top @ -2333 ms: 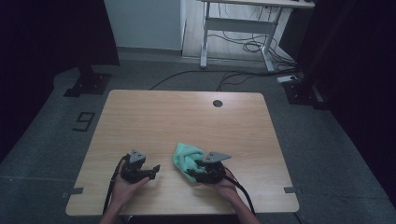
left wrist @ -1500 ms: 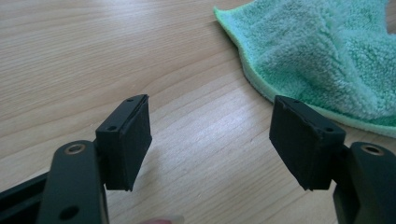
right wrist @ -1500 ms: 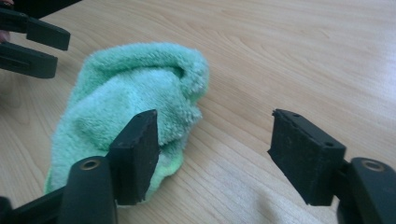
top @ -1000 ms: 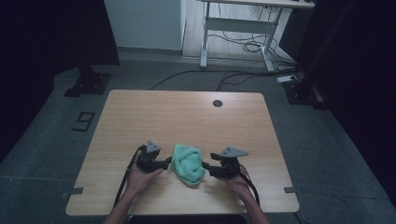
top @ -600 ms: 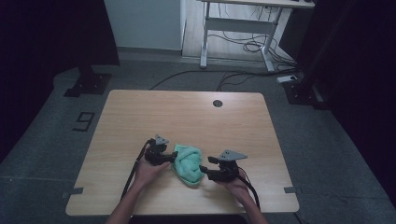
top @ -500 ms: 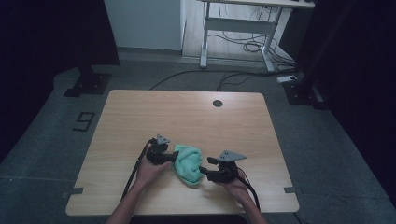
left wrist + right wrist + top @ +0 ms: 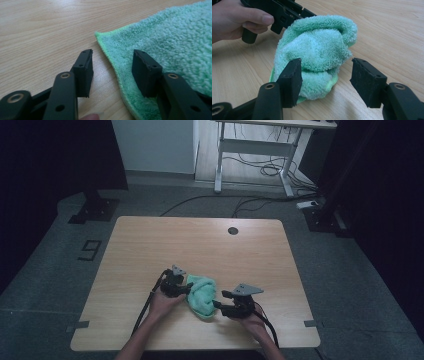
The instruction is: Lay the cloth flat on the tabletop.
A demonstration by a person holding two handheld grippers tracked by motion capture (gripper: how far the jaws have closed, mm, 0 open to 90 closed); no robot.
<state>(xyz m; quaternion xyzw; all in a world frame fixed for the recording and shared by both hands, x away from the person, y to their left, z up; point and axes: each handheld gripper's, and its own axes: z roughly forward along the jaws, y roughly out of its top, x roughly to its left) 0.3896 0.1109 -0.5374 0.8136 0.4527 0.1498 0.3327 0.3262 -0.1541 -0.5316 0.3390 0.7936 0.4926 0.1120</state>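
Both your claws gape: left claw [image 7: 111, 72] straddles the green towel [image 7: 175, 50] hem, closer than before; right claw [image 7: 324, 82] faces its bunched end, bare table [image 7: 150, 245] beyond.

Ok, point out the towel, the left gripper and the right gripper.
towel [image 7: 202, 295]: high view, middle of the bunched cloth.
left gripper [image 7: 112, 67]: left gripper view, between its open tips.
right gripper [image 7: 325, 75]: right gripper view, between its open tips.

In your left gripper view, the green towel [image 7: 175, 50] runs off the right and top edges, its far folds unseen. In your right gripper view, the left gripper [image 7: 287, 12] is cut by the top edge. From above, both grippers' jaw gaps are too small to judge.
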